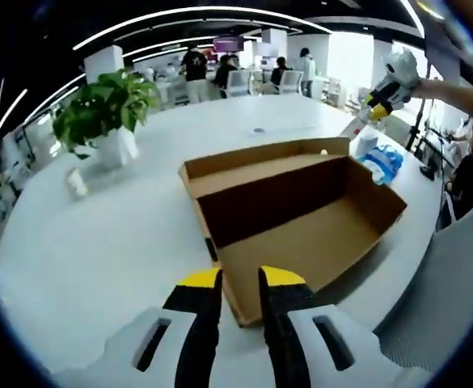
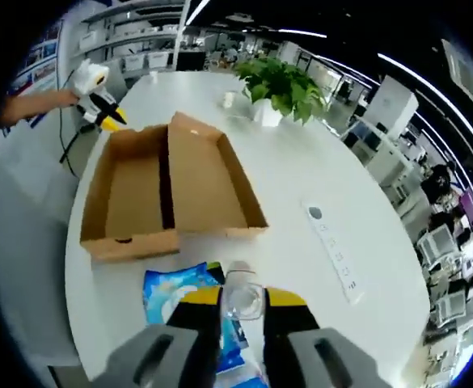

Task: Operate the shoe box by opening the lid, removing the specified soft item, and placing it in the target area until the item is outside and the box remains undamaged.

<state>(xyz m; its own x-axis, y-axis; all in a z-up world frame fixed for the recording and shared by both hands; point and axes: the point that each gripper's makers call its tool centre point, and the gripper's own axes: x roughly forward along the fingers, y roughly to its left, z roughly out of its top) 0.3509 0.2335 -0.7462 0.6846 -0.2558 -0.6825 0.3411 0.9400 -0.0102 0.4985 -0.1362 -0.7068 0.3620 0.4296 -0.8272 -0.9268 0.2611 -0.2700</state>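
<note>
An open cardboard shoe box (image 1: 301, 218) (image 2: 171, 186) lies on the white table (image 1: 99, 242) with its lid folded back, and its inside looks empty. A blue-and-white soft pack (image 2: 171, 295) (image 1: 384, 162) rests on the table just outside the box's end. My right gripper (image 2: 242, 297) hovers over that pack, shut on a clear glossy bit that seems to be the pack's end. Seen from the left gripper view, the right gripper (image 1: 377, 109) is raised beyond the box's far right corner. My left gripper (image 1: 241, 279) sits at the box's near corner, jaws a narrow gap apart, nothing between them.
A potted plant (image 1: 107, 113) (image 2: 280, 85) and a small white cup (image 1: 76, 184) (image 2: 230, 99) stand on the table beside the box. A white power strip (image 2: 333, 250) lies right of the box. A person (image 1: 470, 170) sits by the table edge. Chairs and people fill the background.
</note>
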